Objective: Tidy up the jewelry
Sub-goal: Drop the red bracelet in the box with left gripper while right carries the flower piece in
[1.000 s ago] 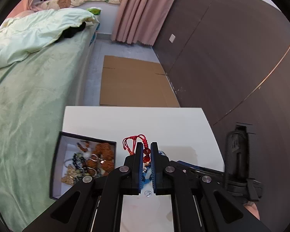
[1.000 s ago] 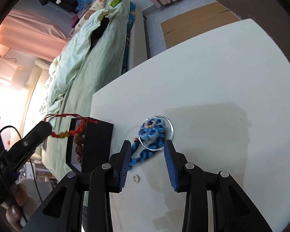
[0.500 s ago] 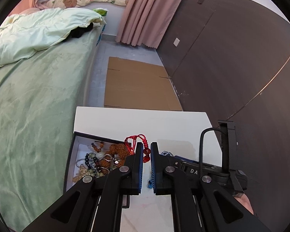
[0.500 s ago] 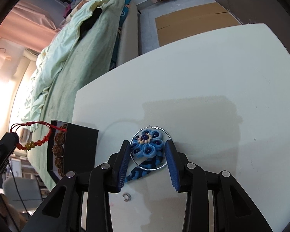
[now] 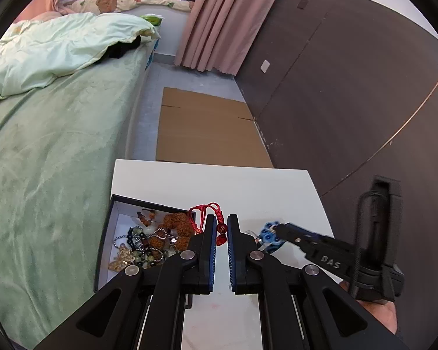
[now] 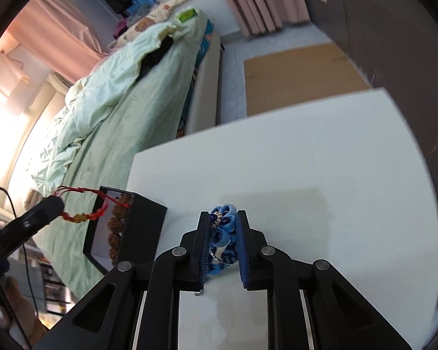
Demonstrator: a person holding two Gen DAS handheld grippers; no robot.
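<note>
My left gripper (image 5: 221, 224) is shut on a red cord bracelet (image 5: 210, 218) with red beads, held above the right edge of the black jewelry box (image 5: 106, 233). The box has a white floor and holds several bead bracelets and chains. My right gripper (image 6: 222, 218) is shut on a blue flower hoop earring (image 6: 222, 227) just above the white table (image 6: 321, 160). The earring also shows in the left wrist view (image 5: 268, 233), as does the box in the right wrist view (image 6: 143, 227). The left gripper with the red bracelet (image 6: 81, 215) shows at the left of the right wrist view.
The table stands beside a green bed (image 5: 43, 145). Flat cardboard (image 5: 204, 128) lies on the floor beyond the table. A dark wall (image 5: 350, 87) runs along the right. A small metal hook (image 6: 200, 292) lies on the table near my right gripper.
My right gripper has closed on the blue earring and lifted it. My left gripper with the red bracelet has moved left toward the box.
</note>
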